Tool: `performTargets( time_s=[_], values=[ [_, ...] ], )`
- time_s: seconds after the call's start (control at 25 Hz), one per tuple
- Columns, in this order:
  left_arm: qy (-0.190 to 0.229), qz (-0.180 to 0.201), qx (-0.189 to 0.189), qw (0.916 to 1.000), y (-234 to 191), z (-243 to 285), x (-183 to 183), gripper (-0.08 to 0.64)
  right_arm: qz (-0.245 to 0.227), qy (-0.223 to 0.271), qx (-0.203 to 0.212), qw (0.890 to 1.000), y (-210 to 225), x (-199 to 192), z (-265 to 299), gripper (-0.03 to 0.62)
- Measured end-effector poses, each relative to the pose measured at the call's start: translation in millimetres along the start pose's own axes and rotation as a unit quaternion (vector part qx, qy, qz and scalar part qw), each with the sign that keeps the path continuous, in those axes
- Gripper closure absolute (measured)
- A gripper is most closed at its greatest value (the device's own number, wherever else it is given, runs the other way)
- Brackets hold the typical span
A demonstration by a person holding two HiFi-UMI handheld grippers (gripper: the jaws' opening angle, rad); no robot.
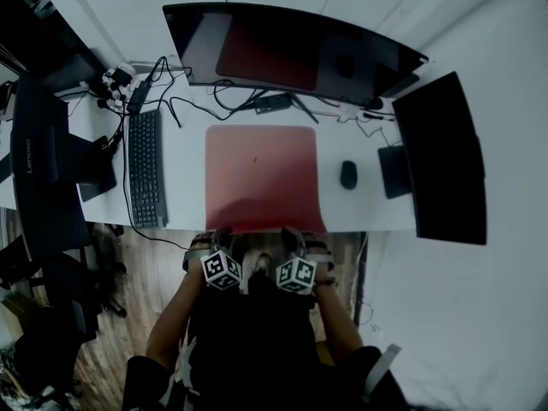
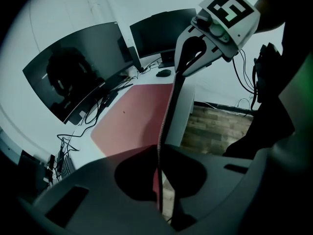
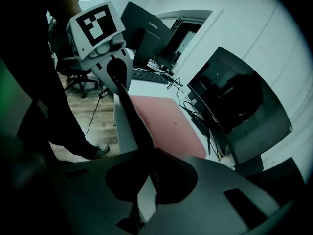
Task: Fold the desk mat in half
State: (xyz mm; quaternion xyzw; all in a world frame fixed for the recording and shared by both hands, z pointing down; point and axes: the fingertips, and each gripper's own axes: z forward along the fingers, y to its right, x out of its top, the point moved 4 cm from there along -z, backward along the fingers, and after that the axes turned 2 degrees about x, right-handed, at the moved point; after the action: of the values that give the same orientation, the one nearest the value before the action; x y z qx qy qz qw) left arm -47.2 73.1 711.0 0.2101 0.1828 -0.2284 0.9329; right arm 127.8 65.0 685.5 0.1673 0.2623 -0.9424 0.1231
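Observation:
A red desk mat (image 1: 261, 165) lies on the white desk (image 1: 184, 157) in front of the curved monitor. Its near edge is lifted off the desk and held at both near corners. My left gripper (image 1: 224, 240) is shut on the left corner. The right gripper (image 1: 294, 240) is shut on the right corner. In the left gripper view the mat's raised edge (image 2: 168, 116) runs thin and upright from my jaws (image 2: 159, 180) to the other gripper (image 2: 193, 58). The right gripper view shows the same edge (image 3: 137, 116) leading from its jaws (image 3: 154, 175) to the left gripper (image 3: 116, 75).
A curved monitor (image 1: 291, 54) stands behind the mat, a second dark screen (image 1: 441, 157) at the right, another (image 1: 38, 161) at the left. A mouse (image 1: 348, 174) lies right of the mat, a keyboard (image 1: 145, 168) left of it. Cables (image 1: 257, 101) run along the back.

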Motion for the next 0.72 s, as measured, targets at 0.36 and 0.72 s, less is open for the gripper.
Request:
performTargets(
  time_s=[0.36, 0.72],
  values=[
    [-0.006, 0.028, -0.06, 0.9978, -28.9, -2.4, 7.7, 0.539, 0.034, 0.002, -0.027, 0.999, 32.4, 19.7, 7.5, 0.574],
    [0.015, 0.063, -0.074, 0.9952, -56.5, -10.7, 23.6, 0.54, 0.07, -0.003, -0.061, 0.996, 60.6, 34.5, 6.2, 0.574]
  ],
)
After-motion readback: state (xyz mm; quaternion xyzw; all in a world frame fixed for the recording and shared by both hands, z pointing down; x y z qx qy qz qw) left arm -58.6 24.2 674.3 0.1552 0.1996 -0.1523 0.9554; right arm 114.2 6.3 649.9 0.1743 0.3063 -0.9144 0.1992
